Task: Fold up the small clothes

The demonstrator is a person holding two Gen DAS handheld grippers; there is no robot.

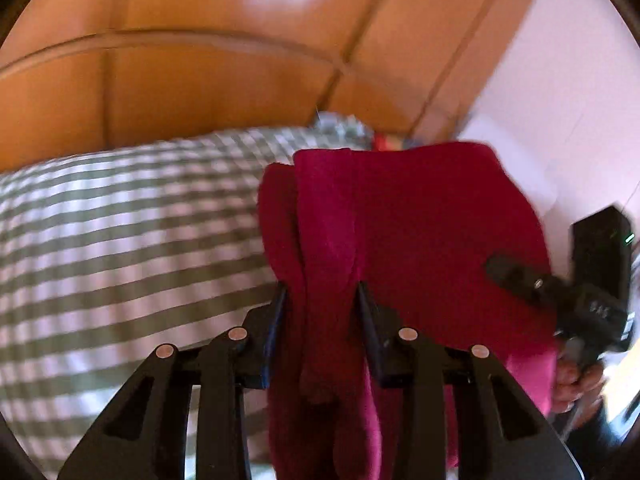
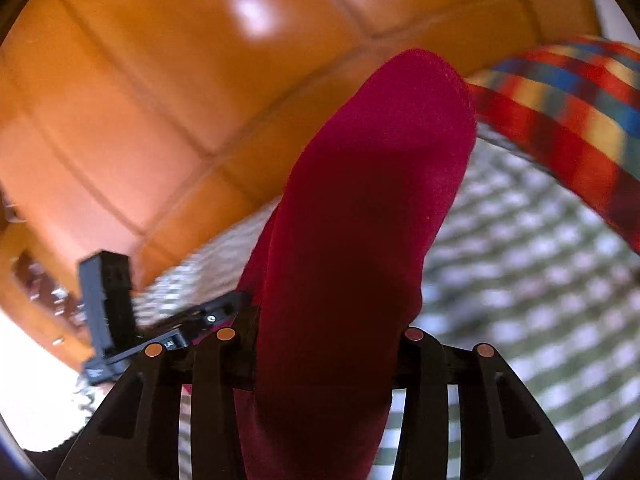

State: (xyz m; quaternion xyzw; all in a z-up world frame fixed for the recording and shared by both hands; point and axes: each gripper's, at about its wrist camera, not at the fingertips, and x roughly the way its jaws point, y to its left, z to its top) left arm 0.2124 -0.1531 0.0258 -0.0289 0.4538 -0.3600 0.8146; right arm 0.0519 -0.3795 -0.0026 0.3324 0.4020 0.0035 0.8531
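Soft crimson knit garment (image 1: 400, 220) pinched by left gripper (image 1: 322, 286) and right gripper (image 2: 332, 320), above checked bedcover (image 1: 120, 220); uneven pull risks slippage, crooked fold.

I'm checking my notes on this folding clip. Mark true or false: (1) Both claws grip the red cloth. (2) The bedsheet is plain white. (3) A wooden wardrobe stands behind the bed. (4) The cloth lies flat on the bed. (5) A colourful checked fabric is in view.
1. True: left claw and right claw each pinch the red cloth.
2. False: the bedsheet is green-and-white checked.
3. True: wardrobe.
4. False: it is held up.
5. True: checked fabric.
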